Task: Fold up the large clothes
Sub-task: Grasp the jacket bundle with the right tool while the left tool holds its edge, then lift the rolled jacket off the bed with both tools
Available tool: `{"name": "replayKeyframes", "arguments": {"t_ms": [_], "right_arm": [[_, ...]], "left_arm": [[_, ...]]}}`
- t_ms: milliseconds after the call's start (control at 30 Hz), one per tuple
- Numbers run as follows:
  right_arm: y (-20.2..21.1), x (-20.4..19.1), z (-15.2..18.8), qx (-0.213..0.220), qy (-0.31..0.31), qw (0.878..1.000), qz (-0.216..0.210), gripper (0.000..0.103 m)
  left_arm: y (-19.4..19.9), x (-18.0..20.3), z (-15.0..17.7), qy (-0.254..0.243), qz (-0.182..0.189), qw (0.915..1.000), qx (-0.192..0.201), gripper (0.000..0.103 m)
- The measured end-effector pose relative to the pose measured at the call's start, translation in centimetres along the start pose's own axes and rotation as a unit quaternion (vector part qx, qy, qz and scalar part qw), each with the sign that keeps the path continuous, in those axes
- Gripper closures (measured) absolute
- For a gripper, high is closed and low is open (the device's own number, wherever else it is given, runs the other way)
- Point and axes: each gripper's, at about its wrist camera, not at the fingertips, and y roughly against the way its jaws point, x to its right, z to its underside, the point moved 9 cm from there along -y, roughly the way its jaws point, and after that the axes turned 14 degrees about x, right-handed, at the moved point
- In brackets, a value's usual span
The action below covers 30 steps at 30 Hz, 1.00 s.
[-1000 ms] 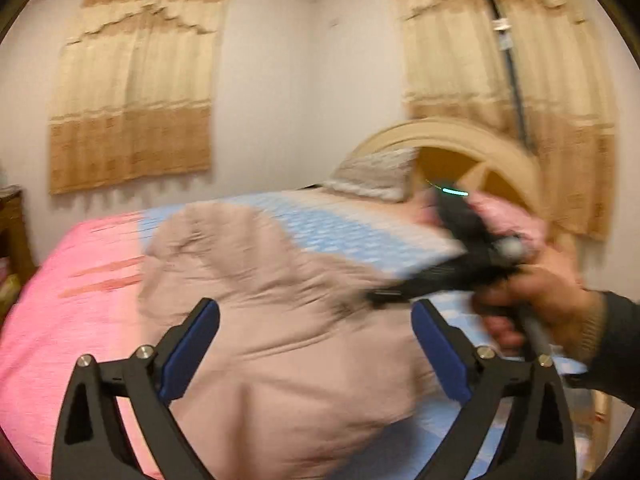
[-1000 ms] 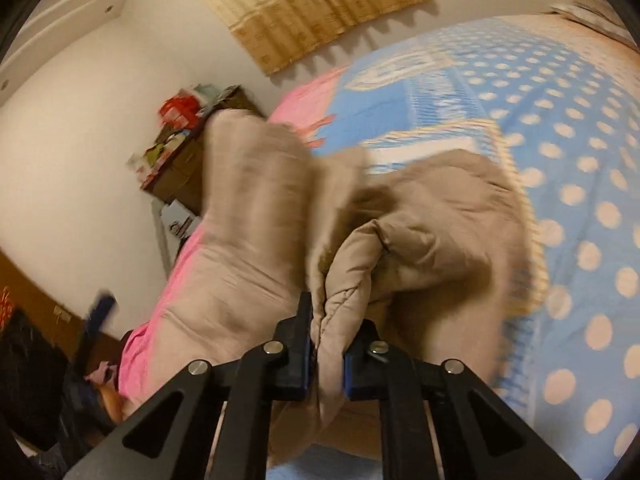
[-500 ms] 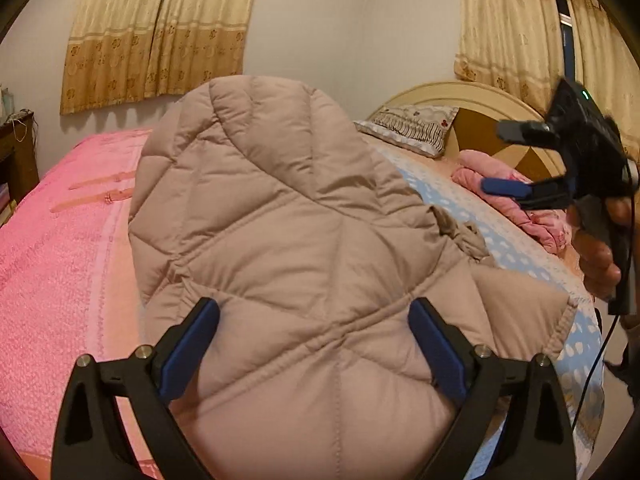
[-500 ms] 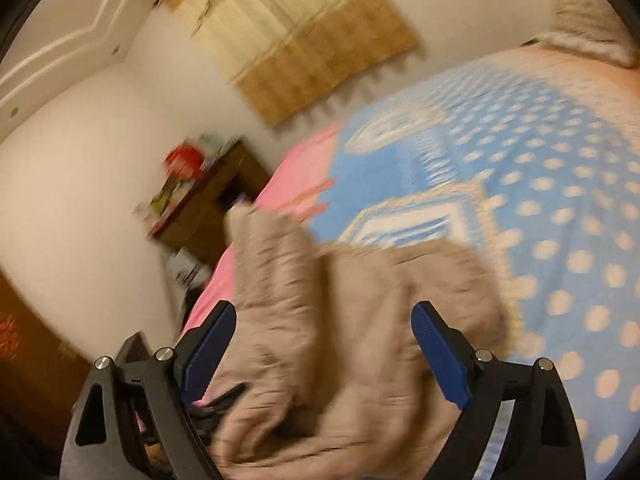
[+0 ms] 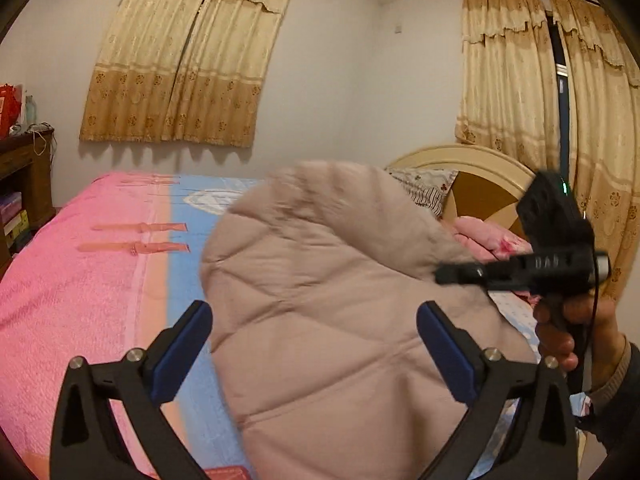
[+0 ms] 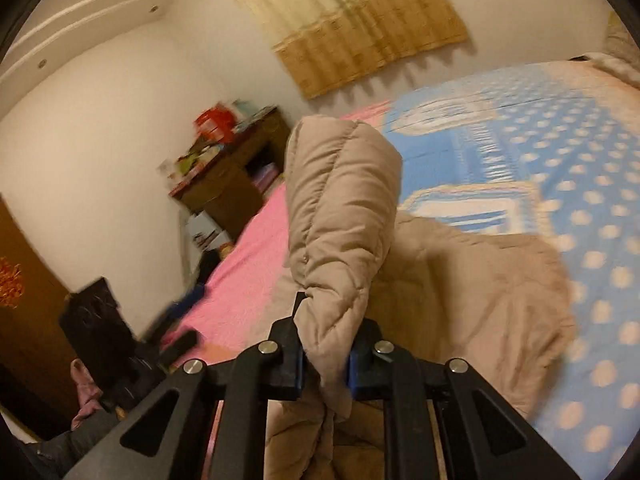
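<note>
At the far left of the left wrist view a wooden shelf unit (image 5: pixel 22 184) stands against the wall, beside the bed (image 5: pixel 80 280) with its pink and blue cover. The left gripper (image 5: pixel 312 344) hangs over that bed with its jaws spread wide and nothing between them. Just ahead of it the beige quilted jacket (image 5: pixel 340 320) rises in a rounded hump, part of it lifted off the cover. To the right, the right gripper (image 5: pixel 520 268) reaches in from the side; the right wrist view shows its jaws pinching a padded fold of the jacket (image 6: pixel 336 240), which stands upright above them while the rest lies crumpled on the dotted blue part of the bed (image 6: pixel 560 160). Behind it a striped pillow (image 5: pixel 424 188) leans at the headboard (image 5: pixel 472 184). Judging from this, the folding is at an early stage: the jacket is bunched, no flat fold shows, and spreading and squaring are left.
</note>
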Motion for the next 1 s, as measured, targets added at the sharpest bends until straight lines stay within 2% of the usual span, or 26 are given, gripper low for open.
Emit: {"name": "replayKeyframes", "arguments": {"t_ms": [100, 167, 200, 267, 367, 433, 500, 667, 700, 767, 800, 867, 900, 933, 1000], "right_arm": [[0.9, 5.6, 1.0, -0.004, -0.041, 0.998, 0.048, 0.088], [0.7, 9.3, 2.8, -0.017, -0.062, 0.995, 0.076, 0.088], [0.8, 10.6, 3.6, -0.018, -0.073, 0.994, 0.084, 0.088], [1.2, 13.0, 4.6, -0.011, -0.111, 0.991, 0.08, 0.088], [0.7, 15.1, 5.7, -0.004, -0.128, 0.989, 0.079, 0.088], [0.7, 16.3, 6.9, 0.001, -0.153, 0.986, 0.07, 0.088], [0.9, 16.5, 8.1, 0.008, -0.162, 0.985, 0.062, 0.088], [0.4, 16.6, 8.8, 0.014, -0.164, 0.985, 0.057, 0.088], [0.6, 16.4, 8.9, 0.013, -0.159, 0.985, 0.06, 0.088], [0.1, 16.7, 8.7, 0.009, -0.142, 0.987, 0.068, 0.087], [0.1, 16.5, 8.8, 0.007, -0.136, 0.988, 0.071, 0.087], [0.1, 16.6, 8.9, 0.003, -0.14, 0.988, 0.069, 0.087], [0.1, 16.6, 8.9, 0.002, -0.143, 0.987, 0.067, 0.087], [0.2, 16.6, 9.0, 0.003, -0.144, 0.987, 0.065, 0.087], [0.2, 16.5, 9.2, 0.004, -0.135, 0.989, 0.065, 0.087]], "left_arm": [[-2.6, 1.4, 1.4, -0.032, -0.013, 0.9988, -0.035, 0.0], [-4.9, 2.8, 4.5, -0.084, -0.03, 0.9913, -0.097, 0.0], [-5.6, 3.1, 5.6, -0.094, -0.033, 0.9887, -0.112, 0.0], [-6.5, 3.5, 8.0, -0.089, -0.023, 0.9865, -0.136, 0.0], [-7.6, 3.3, 11.1, -0.057, -0.013, 0.9845, -0.166, 0.0], [-7.7, 3.6, 11.9, -0.067, -0.012, 0.985, -0.159, 0.0], [-7.4, 3.8, 11.1, -0.064, -0.007, 0.9866, -0.15, 0.0], [-6.0, 5.2, 5.3, -0.069, -0.006, 0.9953, -0.068, 0.0], [-6.4, 5.6, 4.7, -0.071, -0.001, 0.9951, -0.068, 0.0], [-8.1, 5.5, 5.0, -0.098, -0.014, 0.9913, -0.087, 0.0], [-9.3, 5.4, 5.9, -0.118, -0.025, 0.9871, -0.105, 0.0], [-11.1, 4.0, 7.9, -0.128, -0.056, 0.9807, -0.137, 0.0], [-11.9, 3.1, 9.0, -0.119, -0.059, 0.9786, -0.157, 0.0], [-12.5, 2.1, 10.1, -0.09, -0.06, 0.9787, -0.175, 0.0], [-12.6, 1.1, 11.1, -0.043, -0.054, 0.9807, -0.183, 0.0]]}}
